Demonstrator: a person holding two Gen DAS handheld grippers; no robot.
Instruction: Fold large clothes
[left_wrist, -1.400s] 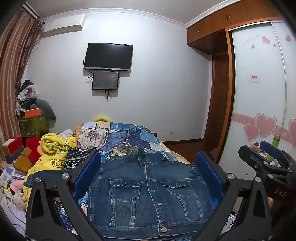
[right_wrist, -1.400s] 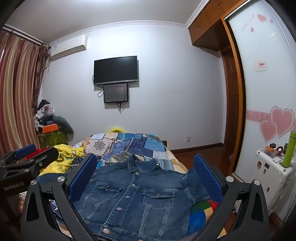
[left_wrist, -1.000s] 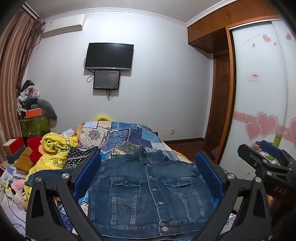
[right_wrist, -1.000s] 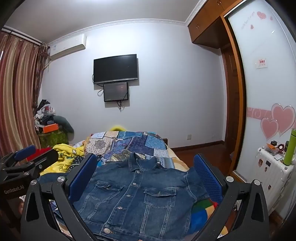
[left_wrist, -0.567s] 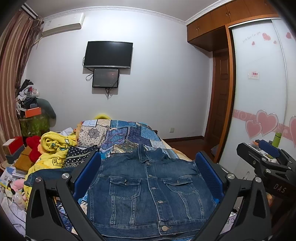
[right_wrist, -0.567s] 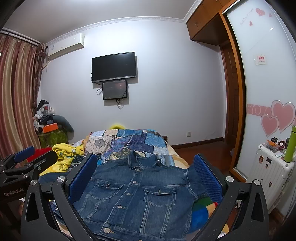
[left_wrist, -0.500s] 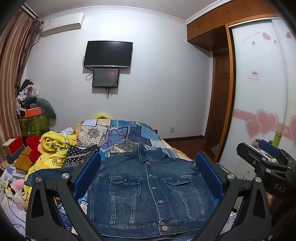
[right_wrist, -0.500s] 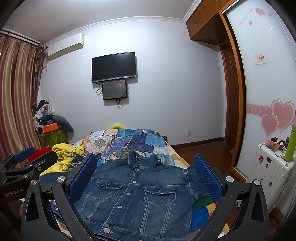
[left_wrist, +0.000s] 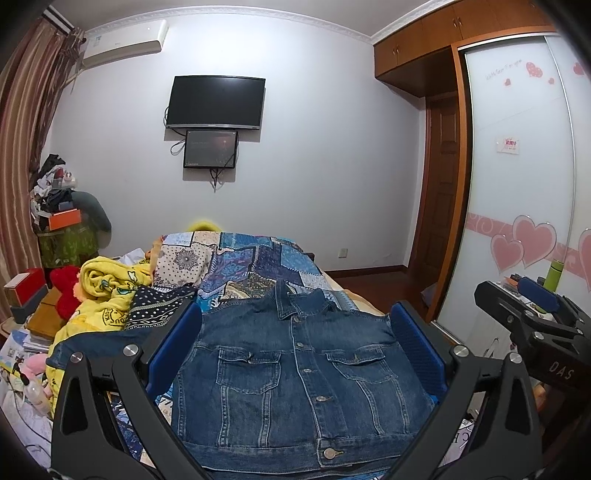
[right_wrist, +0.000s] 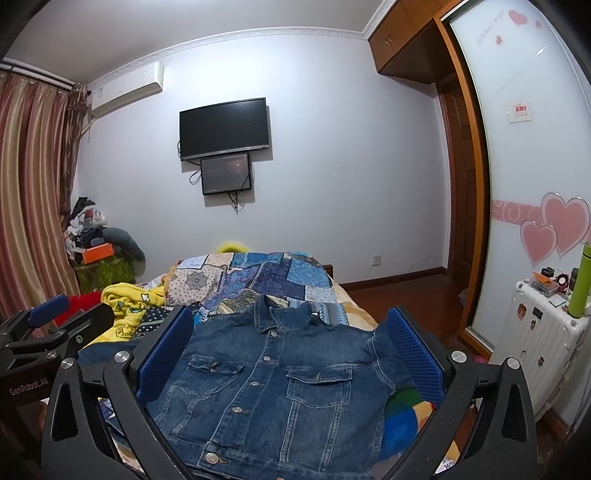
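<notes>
A blue denim jacket lies flat and buttoned on the bed, collar away from me, sleeves folded under or hidden. It also shows in the right wrist view. My left gripper is open and empty, held above the jacket's near hem. My right gripper is open and empty, also above the jacket. Each gripper shows at the edge of the other's view: the right one and the left one.
A patchwork quilt covers the bed beyond the jacket. Yellow clothing and a dotted navy cloth are heaped at left. A white suitcase with a green bottle stands at right by the wardrobe.
Both grippers have tilted slightly, so the jacket sits a little lower in view. The jacket has not moved and both grippers stay open.
</notes>
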